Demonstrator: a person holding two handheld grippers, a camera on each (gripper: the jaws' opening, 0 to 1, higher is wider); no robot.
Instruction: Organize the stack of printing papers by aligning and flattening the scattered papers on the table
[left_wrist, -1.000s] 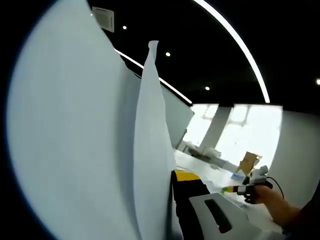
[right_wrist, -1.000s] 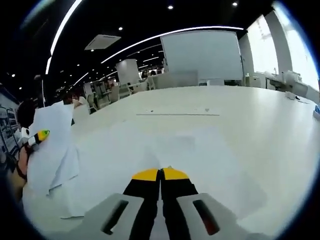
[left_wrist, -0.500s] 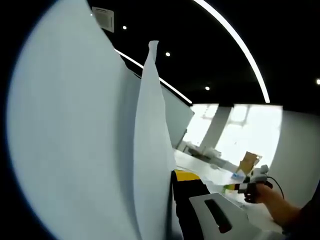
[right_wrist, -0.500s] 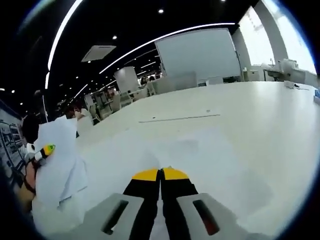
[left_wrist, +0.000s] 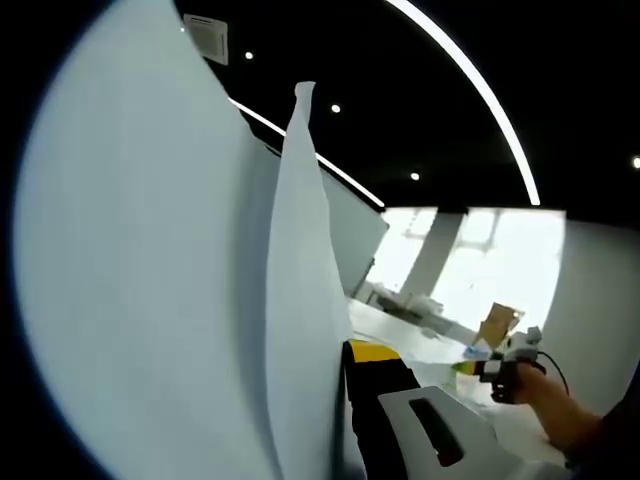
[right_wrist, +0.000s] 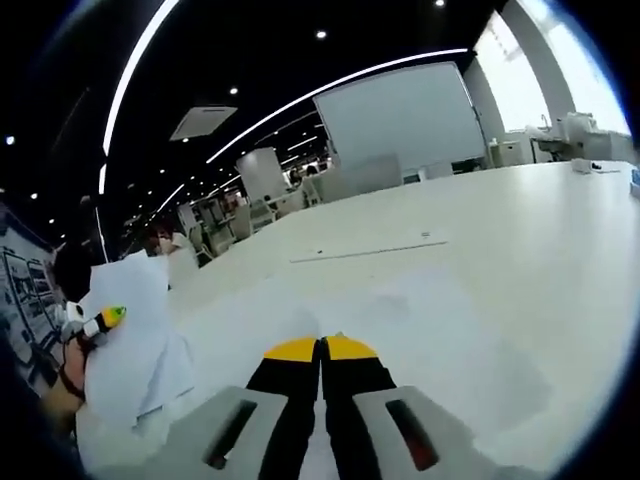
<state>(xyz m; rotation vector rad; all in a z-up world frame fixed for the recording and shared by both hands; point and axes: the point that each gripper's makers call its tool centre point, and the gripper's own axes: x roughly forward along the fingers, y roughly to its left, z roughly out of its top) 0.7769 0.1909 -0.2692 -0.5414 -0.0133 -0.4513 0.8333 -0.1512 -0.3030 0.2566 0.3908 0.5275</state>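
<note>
A bundle of white papers (left_wrist: 170, 280) stands upright in the left gripper view, clamped in my left gripper (left_wrist: 346, 354). Only its right jaw with a yellow tip shows; the papers hide the other. My right gripper (left_wrist: 482, 368) hangs farther right in a hand (left_wrist: 545, 400). In the right gripper view, my right gripper (right_wrist: 322, 348) is shut with its yellow tips together on the near edge of a white sheet (right_wrist: 420, 330), which spreads forward over the white table (right_wrist: 520, 230). At the left, the left gripper (right_wrist: 103, 321) holds the paper bundle (right_wrist: 135, 350) up.
The long white table runs far ahead. A large whiteboard (right_wrist: 400, 120) and desks stand at its far end. A brown box (left_wrist: 497, 324) and small items (left_wrist: 405, 305) lie on the table beyond the right gripper. A person's arm (right_wrist: 60, 385) is at the left.
The right gripper view has swung a little, so the left gripper and its bundle sit lower and farther right. The held sheet stays fixed to the right jaws. The left gripper view is nearly unchanged.
</note>
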